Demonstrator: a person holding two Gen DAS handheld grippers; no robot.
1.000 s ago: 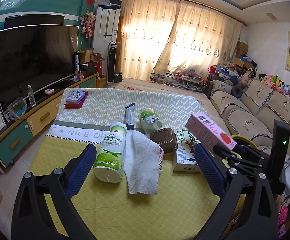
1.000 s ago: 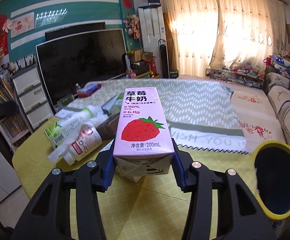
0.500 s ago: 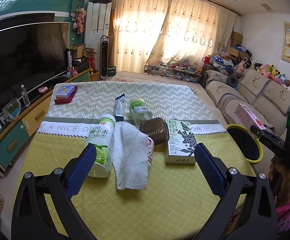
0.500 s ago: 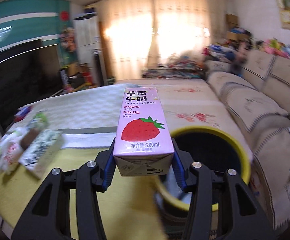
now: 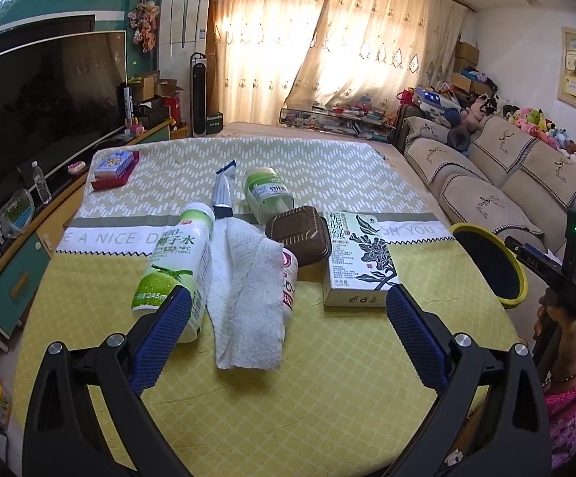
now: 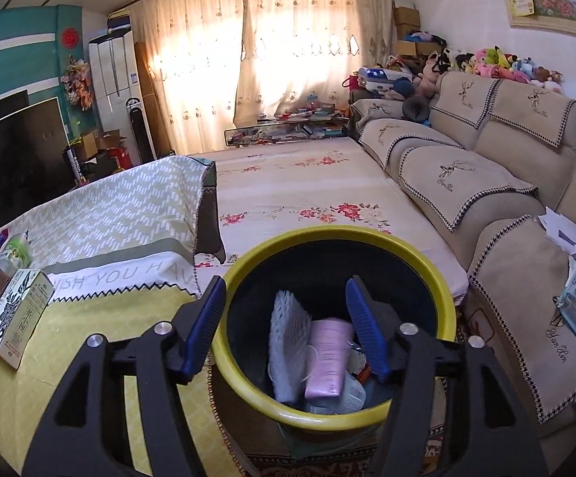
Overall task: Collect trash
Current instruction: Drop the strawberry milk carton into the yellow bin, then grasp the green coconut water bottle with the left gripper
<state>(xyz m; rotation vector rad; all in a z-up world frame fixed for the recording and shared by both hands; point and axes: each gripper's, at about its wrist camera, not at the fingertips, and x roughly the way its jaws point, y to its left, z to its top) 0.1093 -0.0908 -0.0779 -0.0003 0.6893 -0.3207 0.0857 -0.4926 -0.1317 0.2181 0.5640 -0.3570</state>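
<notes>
The right gripper [image 6: 284,324] hangs over the mouth of the yellow-rimmed bin [image 6: 248,391], its blue-padded fingers [image 6: 204,324] spread apart with nothing between them. Inside the bin, the pink milk carton [image 6: 327,357] lies on end among other rubbish, pressed against a white ribbed sheet [image 6: 288,342]. The bin stands on the floor just beside the edge of the surface [image 6: 89,357], between it and the beige sofa [image 6: 506,206].

The left gripper [image 5: 286,338] hovers above the near part of the surface, which is draped in a yellow patterned cloth; its fingers are spread wide and hold nothing. Beyond them the remaining trash lies in a loose cluster. A green-labelled coconut water bottle [image 5: 176,266] lies on its side at the left, touching a crumpled white paper towel [image 5: 248,294] that drapes over a second bottle with a red-and-white label [image 5: 289,278]. Behind these sit a brown clamshell container [image 5: 299,234], a small green-labelled jar [image 5: 266,192] on its side and a tube [image 5: 222,190]. A white box printed with black leaves [image 5: 357,258] lies flat to the right of the clamshell, close beside it. From the left wrist view the bin shows at the surface's right edge, with the person's right hand [image 5: 558,318] gripping the other tool's handle next to it.
</notes>
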